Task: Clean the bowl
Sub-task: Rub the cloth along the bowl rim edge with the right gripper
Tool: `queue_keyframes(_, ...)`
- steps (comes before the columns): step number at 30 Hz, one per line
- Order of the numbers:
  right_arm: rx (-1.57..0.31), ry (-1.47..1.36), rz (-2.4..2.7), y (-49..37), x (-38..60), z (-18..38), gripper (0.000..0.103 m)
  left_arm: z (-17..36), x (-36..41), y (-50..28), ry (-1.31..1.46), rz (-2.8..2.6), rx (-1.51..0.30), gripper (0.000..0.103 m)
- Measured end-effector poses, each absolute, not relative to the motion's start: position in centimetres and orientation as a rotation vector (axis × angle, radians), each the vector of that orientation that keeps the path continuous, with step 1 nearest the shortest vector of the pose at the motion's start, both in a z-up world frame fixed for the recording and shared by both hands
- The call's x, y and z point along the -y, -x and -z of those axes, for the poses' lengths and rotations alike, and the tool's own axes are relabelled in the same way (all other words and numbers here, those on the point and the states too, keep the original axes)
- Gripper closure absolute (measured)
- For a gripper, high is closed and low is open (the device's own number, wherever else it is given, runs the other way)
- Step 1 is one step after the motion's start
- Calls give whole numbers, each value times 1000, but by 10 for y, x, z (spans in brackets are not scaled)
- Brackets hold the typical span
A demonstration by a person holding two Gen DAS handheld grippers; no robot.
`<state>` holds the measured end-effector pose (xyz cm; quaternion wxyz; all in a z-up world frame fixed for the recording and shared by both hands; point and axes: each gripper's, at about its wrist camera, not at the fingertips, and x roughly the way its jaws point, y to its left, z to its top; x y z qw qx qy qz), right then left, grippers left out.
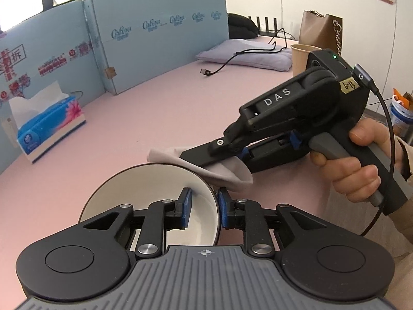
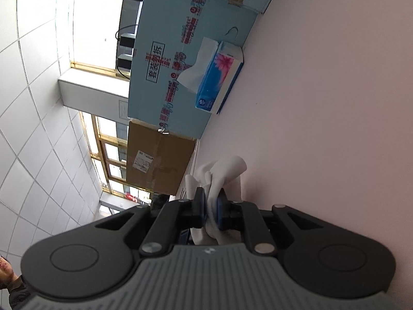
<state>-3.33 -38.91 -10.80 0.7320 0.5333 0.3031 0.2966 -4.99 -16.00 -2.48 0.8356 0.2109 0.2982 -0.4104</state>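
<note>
A bowl (image 1: pixel 144 193), white inside with a dark rim, is tilted and held above the pink table. My left gripper (image 1: pixel 204 206) is shut on the bowl's right wall, one pad inside and one outside. My right gripper (image 1: pixel 196 155) comes in from the right and is shut on a white cloth (image 1: pixel 219 173), which hangs just over the bowl's far right rim. In the right wrist view, rolled sideways, my right gripper (image 2: pixel 210 206) pinches the cloth (image 2: pixel 222 175) between its blue pads. The bowl does not show there.
A blue tissue box (image 1: pixel 49 126) stands at the left by blue cardboard panels (image 1: pixel 155 31); it also shows in the right wrist view (image 2: pixel 219 77). A pillow (image 1: pixel 245 54) with a cable, a paper cup (image 1: pixel 299 56) and a brown bag (image 1: pixel 320 31) stand far right on the pink table (image 1: pixel 155 108).
</note>
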Motion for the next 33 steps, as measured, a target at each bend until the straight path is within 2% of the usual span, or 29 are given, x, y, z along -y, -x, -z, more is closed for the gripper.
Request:
queue_keyframes(8, -645, -1176, -617, 37, 383, 107, 90, 24, 149, 58, -477, 930, -635, 87)
queue_keyframes(33, -761, -1102, -740, -21, 365, 108, 90, 27, 140, 68, -511, 970, -608, 88)
